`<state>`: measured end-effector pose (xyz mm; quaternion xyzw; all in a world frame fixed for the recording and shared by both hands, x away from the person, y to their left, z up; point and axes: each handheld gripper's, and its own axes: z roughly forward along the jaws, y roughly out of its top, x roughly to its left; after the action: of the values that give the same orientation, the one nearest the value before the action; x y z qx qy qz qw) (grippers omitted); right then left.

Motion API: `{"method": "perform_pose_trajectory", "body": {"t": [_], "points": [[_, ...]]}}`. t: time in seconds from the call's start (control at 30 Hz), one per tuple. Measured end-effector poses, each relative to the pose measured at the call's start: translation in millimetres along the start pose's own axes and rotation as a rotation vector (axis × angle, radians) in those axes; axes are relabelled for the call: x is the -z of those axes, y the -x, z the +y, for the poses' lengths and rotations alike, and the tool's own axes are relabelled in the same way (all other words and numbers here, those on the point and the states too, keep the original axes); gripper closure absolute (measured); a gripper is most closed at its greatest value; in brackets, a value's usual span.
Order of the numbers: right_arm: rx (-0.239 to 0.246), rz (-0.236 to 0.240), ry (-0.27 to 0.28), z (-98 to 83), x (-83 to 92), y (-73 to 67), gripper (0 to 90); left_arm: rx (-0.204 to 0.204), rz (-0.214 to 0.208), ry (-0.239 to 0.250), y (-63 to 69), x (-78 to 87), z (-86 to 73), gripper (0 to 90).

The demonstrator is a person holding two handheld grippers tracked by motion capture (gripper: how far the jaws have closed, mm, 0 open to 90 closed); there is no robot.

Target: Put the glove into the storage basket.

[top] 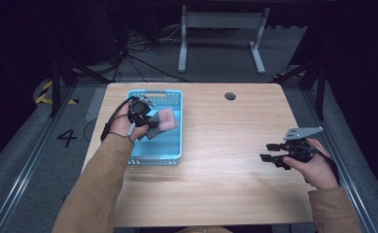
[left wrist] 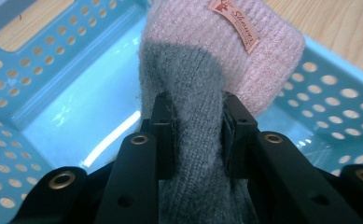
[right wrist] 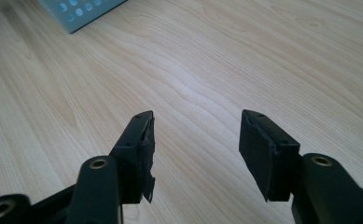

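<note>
From the high view, the left tongs (top: pixel 150 124) sit over a blue basket (top: pixel 172 158) at the left of the counter (top: pixel 225 184), clamped on a knitted sock (top: pixel 164 120) that is pink and grey. The sock is inside the basket's walls, toward its far half. The right tongs (top: pixel 270 151) hover near the right edge of the counter, well apart from the basket.

In the left gripper view, the left tongs (left wrist: pixel 198 133) pinch the grey part of the sock (left wrist: pixel 193 93) between both pads, nearly closed, the wool bunched in the gap. The pink cuff with its small label (left wrist: pixel 233 25) hangs over the basket (left wrist: pixel 20 84) floor and seems close to the far right wall.

In the right gripper view, the right tongs (right wrist: pixel 195 149) stand wide apart with nothing between them, above bare counter (right wrist: pixel 216 60); a corner of the basket (right wrist: pixel 76 11) shows far left.

The risk, I judge: the grip holds only a narrow fold, so a quick move could let the wool slip out. The loose cuff may also catch the perforated wall or drape over the rim on release.
</note>
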<state>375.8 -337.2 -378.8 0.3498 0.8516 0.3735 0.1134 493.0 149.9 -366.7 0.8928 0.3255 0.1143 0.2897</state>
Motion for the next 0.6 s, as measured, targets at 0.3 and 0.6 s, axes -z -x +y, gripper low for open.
{"method": "perform_pose_trajectory", "body": {"t": [0.3, 0.6], "points": [[-0.010, -0.016, -0.011, -6.1, 0.2, -0.5, 45.9, 0.001, -0.012, -0.059, -15.0, -21.6, -1.7, 71.0], [-0.015, -0.014, -0.015, -8.7, -1.1, -1.9, 45.7, 0.010, -0.028, -0.119, -19.4, -45.3, -0.1, 70.7]]}}
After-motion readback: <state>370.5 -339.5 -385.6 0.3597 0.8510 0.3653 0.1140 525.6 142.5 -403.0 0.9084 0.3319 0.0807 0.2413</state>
